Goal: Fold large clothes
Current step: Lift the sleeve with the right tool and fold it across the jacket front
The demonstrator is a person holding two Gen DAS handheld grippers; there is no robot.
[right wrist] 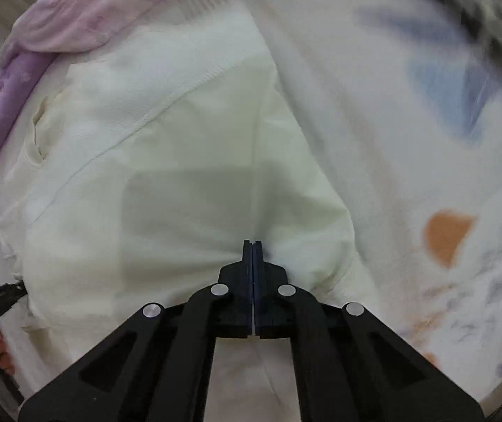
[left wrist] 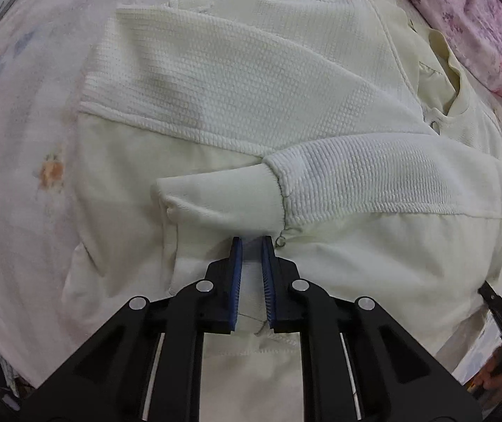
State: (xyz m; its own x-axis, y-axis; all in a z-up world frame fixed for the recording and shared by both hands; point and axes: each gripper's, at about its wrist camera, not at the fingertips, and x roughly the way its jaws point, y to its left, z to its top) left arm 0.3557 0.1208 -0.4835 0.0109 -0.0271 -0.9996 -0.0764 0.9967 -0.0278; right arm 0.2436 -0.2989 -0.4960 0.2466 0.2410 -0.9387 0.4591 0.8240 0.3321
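Observation:
A cream white sweatshirt (left wrist: 237, 81) with waffle-knit sleeves lies on a bed, both sleeves folded across its body. The nearer sleeve's cuff (left wrist: 216, 200) lies just ahead of my left gripper (left wrist: 251, 241). The left gripper's jaws stand a little apart with a fold of the sweatshirt's cloth between the blue pads. In the right wrist view the sweatshirt (right wrist: 187, 161) fills the middle. My right gripper (right wrist: 252, 243) is shut on a pinched fold of it, with creases radiating from the tips. This view is motion-blurred.
A white bedsheet (left wrist: 22, 176) with faint orange and blue prints lies under the garment; it also shows in the right wrist view (right wrist: 426, 176). A pink and purple floral blanket (left wrist: 479, 24) is bunched at the far edge; it also shows in the right wrist view (right wrist: 50, 35).

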